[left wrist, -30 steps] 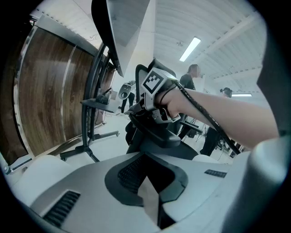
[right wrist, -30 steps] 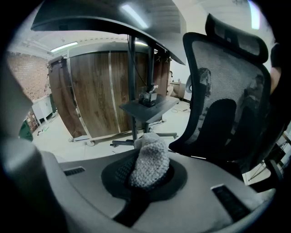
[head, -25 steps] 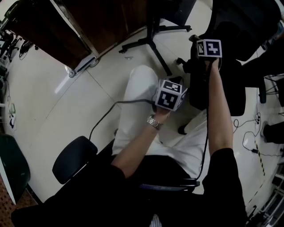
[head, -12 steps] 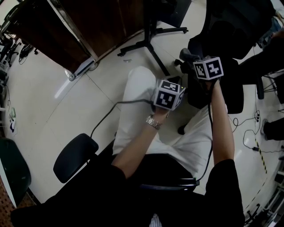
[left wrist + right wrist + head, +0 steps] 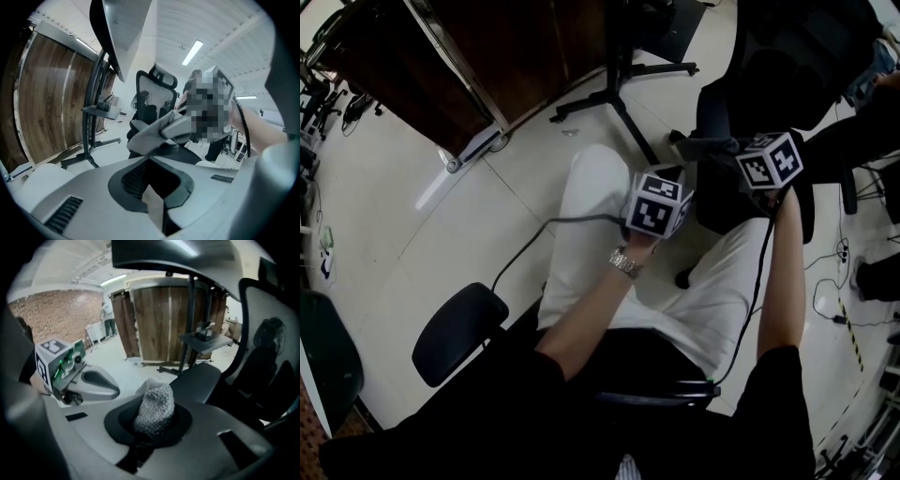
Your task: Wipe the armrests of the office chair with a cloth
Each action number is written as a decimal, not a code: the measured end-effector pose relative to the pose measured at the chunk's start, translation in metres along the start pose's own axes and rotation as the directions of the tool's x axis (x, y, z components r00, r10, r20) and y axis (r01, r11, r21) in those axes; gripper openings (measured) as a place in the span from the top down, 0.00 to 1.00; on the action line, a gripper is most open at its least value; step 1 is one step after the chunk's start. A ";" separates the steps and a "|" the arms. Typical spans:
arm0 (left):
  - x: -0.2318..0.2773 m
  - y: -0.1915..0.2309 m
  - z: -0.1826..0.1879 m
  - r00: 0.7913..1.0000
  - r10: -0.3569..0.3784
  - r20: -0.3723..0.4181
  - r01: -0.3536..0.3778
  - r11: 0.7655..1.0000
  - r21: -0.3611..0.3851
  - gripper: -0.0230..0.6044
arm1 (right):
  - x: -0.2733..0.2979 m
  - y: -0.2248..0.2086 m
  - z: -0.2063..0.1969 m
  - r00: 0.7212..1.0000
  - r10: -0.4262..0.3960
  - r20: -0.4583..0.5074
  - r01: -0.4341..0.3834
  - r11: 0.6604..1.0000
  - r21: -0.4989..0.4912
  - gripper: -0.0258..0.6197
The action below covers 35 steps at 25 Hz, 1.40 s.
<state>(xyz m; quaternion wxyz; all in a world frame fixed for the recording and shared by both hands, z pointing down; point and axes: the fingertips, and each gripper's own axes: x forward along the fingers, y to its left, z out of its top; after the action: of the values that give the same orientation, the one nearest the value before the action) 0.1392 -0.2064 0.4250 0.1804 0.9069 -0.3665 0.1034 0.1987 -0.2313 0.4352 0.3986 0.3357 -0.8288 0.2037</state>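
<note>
My right gripper (image 5: 719,148) is shut on a grey knitted cloth (image 5: 154,409), bunched between its jaws in the right gripper view. It reaches over the black office chair (image 5: 769,75) at the upper right of the head view. A dark armrest pad (image 5: 199,378) lies just beyond the cloth; I cannot tell whether they touch. In the left gripper view the cloth (image 5: 150,133) hangs from the right gripper above the dark pad. My left gripper (image 5: 667,180) rests above the person's white-trousered knee, shut, with nothing in it.
A wooden panel on castors (image 5: 487,66) stands at the upper left. A black stand with splayed legs (image 5: 623,84) is beside the chair. The armrest of the seated person's own chair (image 5: 455,333) shows at the lower left. Cables (image 5: 830,305) lie on the floor at right.
My right gripper with the cloth has moved right and nearer to the person, along the chair's side. The left gripper has stayed in place.
</note>
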 end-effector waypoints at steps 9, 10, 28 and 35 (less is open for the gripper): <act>0.005 0.003 -0.008 1.000 0.003 -0.019 -0.003 1.000 -0.008 0.97 | -0.019 -0.155 0.074 0.826 -0.464 0.319 0.320 0.853 0.413 0.91; 0.006 0.005 -0.009 1.000 0.004 -0.020 -0.004 1.000 -0.011 0.97 | -0.015 -0.167 0.076 0.821 -0.486 0.299 0.342 0.839 0.422 0.91; -0.004 0.014 0.000 1.000 0.018 0.008 -0.018 1.000 -0.010 0.97 | 0.033 -0.123 0.043 0.912 -0.404 0.070 0.363 0.875 0.320 0.91; -0.005 0.002 0.003 1.000 -0.001 0.015 0.001 1.000 0.002 0.97 | 0.010 -0.043 0.004 0.966 -0.231 0.118 0.201 0.954 0.223 0.91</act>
<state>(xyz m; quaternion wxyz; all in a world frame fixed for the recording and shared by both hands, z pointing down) 0.1339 -0.2059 0.4209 0.1769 0.9079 -0.3675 0.0967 0.2231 -0.2678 0.4443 0.3207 0.4784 -0.7873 0.2203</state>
